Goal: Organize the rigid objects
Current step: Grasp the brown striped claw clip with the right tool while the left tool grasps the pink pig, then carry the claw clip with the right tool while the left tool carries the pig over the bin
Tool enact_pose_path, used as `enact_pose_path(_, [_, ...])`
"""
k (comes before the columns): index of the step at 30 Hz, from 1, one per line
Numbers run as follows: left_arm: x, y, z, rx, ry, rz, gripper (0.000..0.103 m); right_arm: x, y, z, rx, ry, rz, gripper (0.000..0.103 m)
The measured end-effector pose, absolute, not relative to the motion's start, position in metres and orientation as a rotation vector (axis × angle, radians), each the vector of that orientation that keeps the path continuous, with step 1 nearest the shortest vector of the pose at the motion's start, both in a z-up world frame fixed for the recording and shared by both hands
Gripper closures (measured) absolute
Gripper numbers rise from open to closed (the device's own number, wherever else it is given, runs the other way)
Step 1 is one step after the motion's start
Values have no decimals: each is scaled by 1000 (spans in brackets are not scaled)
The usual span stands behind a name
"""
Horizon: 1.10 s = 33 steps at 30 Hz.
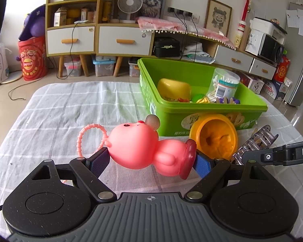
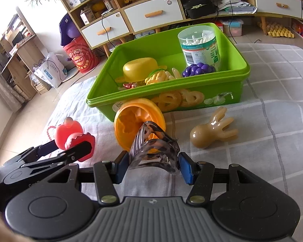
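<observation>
My left gripper [image 1: 150, 159] is shut on a pink mouse toy [image 1: 143, 146] with a looped tail, held sideways just above the checked cloth; it also shows in the right wrist view [image 2: 72, 135]. My right gripper [image 2: 154, 166] is shut on a clear speckled hair claw clip [image 2: 153, 151], which also shows in the left wrist view [image 1: 254, 143]. A green bin [image 1: 204, 119] stands behind both, holding a yellow lid [image 2: 140, 66], a cotton swab jar [image 2: 200, 46], purple toy grapes [image 2: 198, 69] and small toys.
An orange cup [image 2: 137, 121] lies on its side against the bin's front wall. A tan rubbery hand-shaped toy [image 2: 211, 131] lies on the cloth to the right. The table edge, floor, cabinets and storage boxes lie beyond.
</observation>
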State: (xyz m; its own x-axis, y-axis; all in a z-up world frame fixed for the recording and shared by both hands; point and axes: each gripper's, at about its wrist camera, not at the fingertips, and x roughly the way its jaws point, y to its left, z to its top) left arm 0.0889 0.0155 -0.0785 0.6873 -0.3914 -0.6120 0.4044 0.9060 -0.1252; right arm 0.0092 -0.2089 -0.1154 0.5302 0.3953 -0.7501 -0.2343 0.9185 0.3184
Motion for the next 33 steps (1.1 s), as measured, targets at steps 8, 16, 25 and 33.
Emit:
enact_pose_path(8, [85,15,-62,-11,650,-454,16,10,-218,-104,228,925,372,69])
enact_pose_path(16, [83,10,-52,-35,636,-464,16,12,-223,-95,260,912,370,69])
enact_pose_path(25, [84,-1,-41,-82,612,-463,16,20,-240,-82,348,891,363,69])
enact_pose_path(33, [93,-21,-35,-155,605,-432,16,37,-264,-71,453,840,312,69])
